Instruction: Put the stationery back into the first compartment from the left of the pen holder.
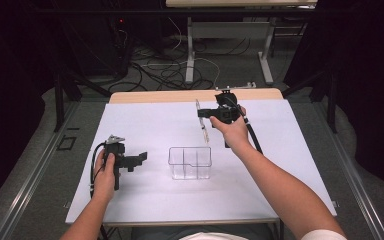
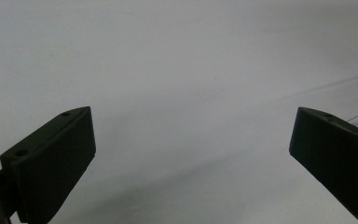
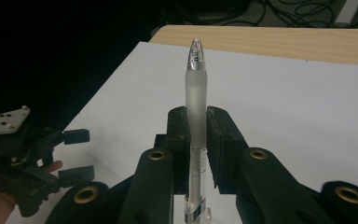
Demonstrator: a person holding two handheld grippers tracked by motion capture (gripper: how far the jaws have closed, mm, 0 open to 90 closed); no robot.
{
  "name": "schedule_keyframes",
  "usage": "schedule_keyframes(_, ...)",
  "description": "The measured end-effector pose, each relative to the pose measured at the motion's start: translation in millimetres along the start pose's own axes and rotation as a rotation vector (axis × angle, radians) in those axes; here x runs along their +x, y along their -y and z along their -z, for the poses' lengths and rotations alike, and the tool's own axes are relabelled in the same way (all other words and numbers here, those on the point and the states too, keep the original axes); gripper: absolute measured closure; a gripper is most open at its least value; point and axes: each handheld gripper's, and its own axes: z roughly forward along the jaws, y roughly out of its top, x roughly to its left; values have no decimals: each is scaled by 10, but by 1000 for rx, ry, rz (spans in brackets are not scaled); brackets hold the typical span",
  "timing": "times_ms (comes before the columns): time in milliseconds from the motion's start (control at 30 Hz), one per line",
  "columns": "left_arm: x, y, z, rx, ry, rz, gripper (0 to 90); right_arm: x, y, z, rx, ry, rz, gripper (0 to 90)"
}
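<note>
Right gripper is clamped on a clear pen, held upright just behind the clear box, prob. to drop it in tip-down. Left gripper, jaws wide, holds nothing, waits left of box.

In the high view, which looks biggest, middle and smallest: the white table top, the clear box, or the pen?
1. White table top, by far the biggest.
2. Clear box, middle.
3. Pen, smallest: a thin stick held in the right gripper. It looks about as long as the box is wide.
</note>
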Motion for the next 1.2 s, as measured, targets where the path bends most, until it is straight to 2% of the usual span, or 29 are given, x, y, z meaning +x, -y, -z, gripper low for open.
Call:
schedule_keyframes(300,-1,1,1,2,0,0,4,307,23,-7,-3,-69,55,796)
schedule_keyframes(533,-3,0,1,0,2,-1,3,505,50,-70,-4,-101,104,796)
schedule_keyframes(967,4,-2,6,0,5,-2,4,729,86,-190,-3,-126,143,796)
schedule_keyframes(1200,6,-2,9,0,4,-3,4,771,111,-231,3,-124,155,796)
